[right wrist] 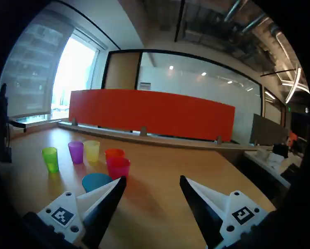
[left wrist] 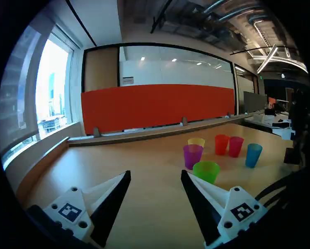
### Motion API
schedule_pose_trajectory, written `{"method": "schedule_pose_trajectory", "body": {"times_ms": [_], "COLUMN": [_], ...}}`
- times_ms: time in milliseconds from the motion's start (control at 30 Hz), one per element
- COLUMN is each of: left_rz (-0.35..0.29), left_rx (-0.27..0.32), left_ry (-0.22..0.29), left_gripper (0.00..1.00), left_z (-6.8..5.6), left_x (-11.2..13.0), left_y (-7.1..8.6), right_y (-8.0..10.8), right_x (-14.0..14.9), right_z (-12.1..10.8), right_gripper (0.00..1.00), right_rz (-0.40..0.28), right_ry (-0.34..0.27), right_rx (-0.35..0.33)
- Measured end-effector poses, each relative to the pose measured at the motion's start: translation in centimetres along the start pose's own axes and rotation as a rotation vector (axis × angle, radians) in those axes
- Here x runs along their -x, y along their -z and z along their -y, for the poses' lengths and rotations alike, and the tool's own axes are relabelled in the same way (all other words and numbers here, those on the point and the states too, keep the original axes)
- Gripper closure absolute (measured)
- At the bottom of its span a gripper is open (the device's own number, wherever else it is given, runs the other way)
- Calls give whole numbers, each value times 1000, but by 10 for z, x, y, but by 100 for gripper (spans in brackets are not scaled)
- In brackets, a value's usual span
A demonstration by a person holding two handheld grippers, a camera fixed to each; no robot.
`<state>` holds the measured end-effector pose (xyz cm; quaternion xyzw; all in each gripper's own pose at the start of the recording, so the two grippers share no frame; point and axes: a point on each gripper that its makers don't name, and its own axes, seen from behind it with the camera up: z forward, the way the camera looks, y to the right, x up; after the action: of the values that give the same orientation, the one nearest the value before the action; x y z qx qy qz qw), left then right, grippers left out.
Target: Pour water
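Several plastic cups stand upright in a cluster on a wooden table (left wrist: 126,166). In the left gripper view the green cup (left wrist: 206,171) is nearest, just past the right fingertip, with purple (left wrist: 192,156), yellow (left wrist: 196,142), red (left wrist: 221,144), pink (left wrist: 235,146) and blue (left wrist: 253,155) cups behind. My left gripper (left wrist: 155,176) is open and holds nothing. In the right gripper view the blue cup (right wrist: 95,181) sits by the left fingertip, the pink (right wrist: 118,167), red (right wrist: 114,154), yellow (right wrist: 91,150), purple (right wrist: 76,151) and green (right wrist: 50,159) cups beyond. My right gripper (right wrist: 152,181) is open, empty.
An orange divider panel (left wrist: 155,106) runs along the table's far edge. Windows (left wrist: 51,99) line the left wall. A dark object (right wrist: 2,124) stands at the table's left side in the right gripper view. Other desks (right wrist: 275,159) lie to the right.
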<state>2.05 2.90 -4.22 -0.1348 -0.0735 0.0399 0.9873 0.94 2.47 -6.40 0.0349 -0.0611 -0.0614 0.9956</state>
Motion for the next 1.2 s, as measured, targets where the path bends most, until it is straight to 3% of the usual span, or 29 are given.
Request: {"method": "schedule_pose_trajectory", "body": {"times_ms": [167, 467, 667, 767, 1200], "left_rz": [-42, -106, -111, -130, -193], "left_rx": [-48, -101, -100, -128, -192], "left_ry": [19, 83, 82, 69, 47], "left_gripper": [11, 11, 11, 10, 11], "left_z": [12, 28, 26, 30, 22], "left_x": [-5, -13, -11, -16, -30], "left_y": [8, 12, 7, 5, -11], "right_y": [-5, -16, -18, -20, -20], "right_x": [-14, -22, -22, -20, -16], "right_z": [-6, -11, -10, -11, -21], "right_gripper": [0, 0, 0, 0, 0], "right_rz": [-71, -121, -118, -115, -67], "right_ry": [-5, -74, -99, -105, -170], "right_rx": [52, 98, 100, 104, 123]}}
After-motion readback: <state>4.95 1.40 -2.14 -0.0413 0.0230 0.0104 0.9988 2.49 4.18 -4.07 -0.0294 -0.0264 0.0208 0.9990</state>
